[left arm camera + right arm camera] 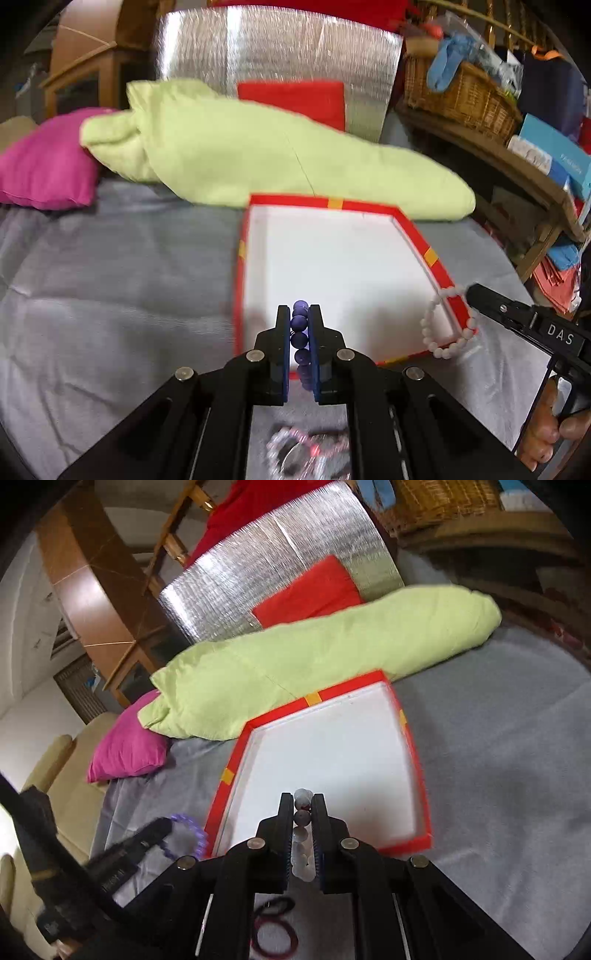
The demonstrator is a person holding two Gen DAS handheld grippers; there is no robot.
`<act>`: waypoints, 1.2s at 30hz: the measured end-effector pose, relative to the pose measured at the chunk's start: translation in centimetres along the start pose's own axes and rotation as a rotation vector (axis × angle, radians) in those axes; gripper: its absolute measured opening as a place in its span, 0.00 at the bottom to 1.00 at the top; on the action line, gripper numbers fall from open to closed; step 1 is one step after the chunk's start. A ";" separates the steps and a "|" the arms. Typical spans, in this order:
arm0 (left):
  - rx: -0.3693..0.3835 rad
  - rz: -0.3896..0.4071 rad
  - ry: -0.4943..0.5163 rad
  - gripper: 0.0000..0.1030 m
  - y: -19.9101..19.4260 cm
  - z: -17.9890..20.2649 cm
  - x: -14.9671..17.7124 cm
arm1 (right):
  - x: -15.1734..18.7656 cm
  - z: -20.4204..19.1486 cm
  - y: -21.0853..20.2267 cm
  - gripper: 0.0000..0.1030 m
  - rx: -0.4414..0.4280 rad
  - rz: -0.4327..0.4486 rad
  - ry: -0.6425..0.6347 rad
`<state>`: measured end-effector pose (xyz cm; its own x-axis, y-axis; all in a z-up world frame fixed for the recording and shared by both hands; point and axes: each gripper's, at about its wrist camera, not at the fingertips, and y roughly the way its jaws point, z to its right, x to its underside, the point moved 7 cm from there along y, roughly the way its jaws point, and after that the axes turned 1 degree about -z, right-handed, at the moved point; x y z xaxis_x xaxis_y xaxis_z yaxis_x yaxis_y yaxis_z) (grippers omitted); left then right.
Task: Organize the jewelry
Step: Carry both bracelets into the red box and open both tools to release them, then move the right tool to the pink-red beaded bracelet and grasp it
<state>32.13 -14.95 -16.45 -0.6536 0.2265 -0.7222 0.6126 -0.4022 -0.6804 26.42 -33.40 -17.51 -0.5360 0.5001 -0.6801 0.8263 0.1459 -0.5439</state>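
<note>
A shallow red box [436,264] with a white inside lies on the grey bedspread; it also shows in the right wrist view [419,760]. My left gripper [299,314] is shut on a dark blue bead bracelet [300,338], held over the box's near edge. In the right wrist view the left gripper [164,827] holds the bracelet, which looks purple there [197,834], left of the box. My right gripper [303,799] is shut on a white bead bracelet [301,849] above the box's near side. In the left wrist view the right gripper [471,291] holds that white bracelet [439,332] at the box's right corner.
A light green pillow [258,147] lies behind the box, with a pink cushion [44,166] to its left and a red cushion [295,99] against a silver mat. A wicker basket [461,92] sits on a wooden shelf at right. More jewelry [275,930] lies on the bedspread below my grippers.
</note>
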 end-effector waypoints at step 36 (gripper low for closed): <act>-0.102 -0.088 -0.013 0.39 -3.9 -3.9 5.3 | 3.3 1.9 -2.5 0.52 0.078 -0.182 -0.045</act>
<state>27.99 -8.75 -18.06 -0.7122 0.2455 -0.6577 0.5939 -0.2889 -0.7509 22.31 -33.73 -19.31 -0.6839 0.4325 -0.5876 0.7002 0.1627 -0.6951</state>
